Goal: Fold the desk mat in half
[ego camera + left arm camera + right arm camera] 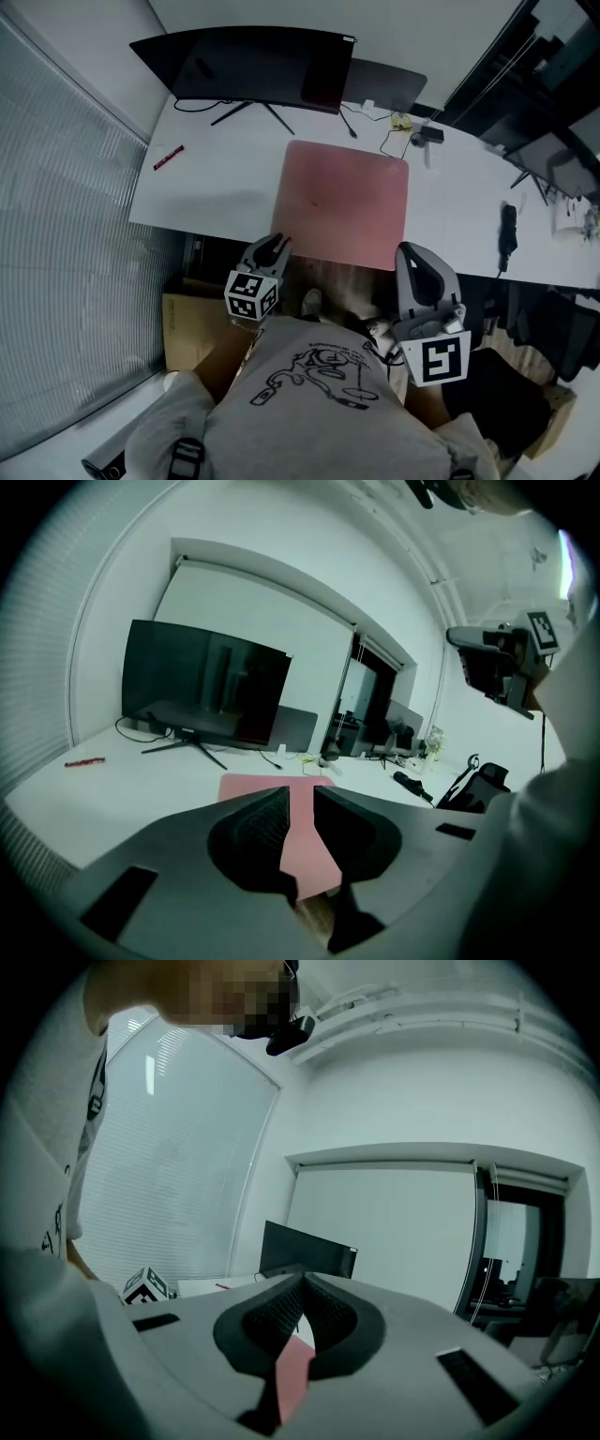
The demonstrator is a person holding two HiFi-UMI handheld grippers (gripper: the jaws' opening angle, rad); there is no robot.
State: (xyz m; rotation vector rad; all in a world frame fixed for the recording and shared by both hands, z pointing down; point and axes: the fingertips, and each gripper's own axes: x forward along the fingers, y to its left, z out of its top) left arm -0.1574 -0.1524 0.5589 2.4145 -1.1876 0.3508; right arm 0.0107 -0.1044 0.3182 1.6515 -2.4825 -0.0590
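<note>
The pink desk mat (345, 202) lies flat and unfolded on the white desk (225, 187), its near edge at the desk's front edge. My left gripper (278, 242) hovers just off the mat's near left corner. In the left gripper view its jaws (300, 797) stand slightly apart with nothing between them, and the mat (281, 785) shows beyond through the gap. My right gripper (409, 251) is held at the mat's near right corner. Its tips (304, 1281) meet in the right gripper view, gripping nothing, with a strip of the mat (295, 1372) visible below them.
A wide black monitor (253, 66) and a second dark screen (386, 84) stand at the desk's back. Cables (398, 127) lie behind the mat, a red pen (168, 157) at the left, a black object (507, 234) at the right. A cardboard box (187, 328) sits on the floor.
</note>
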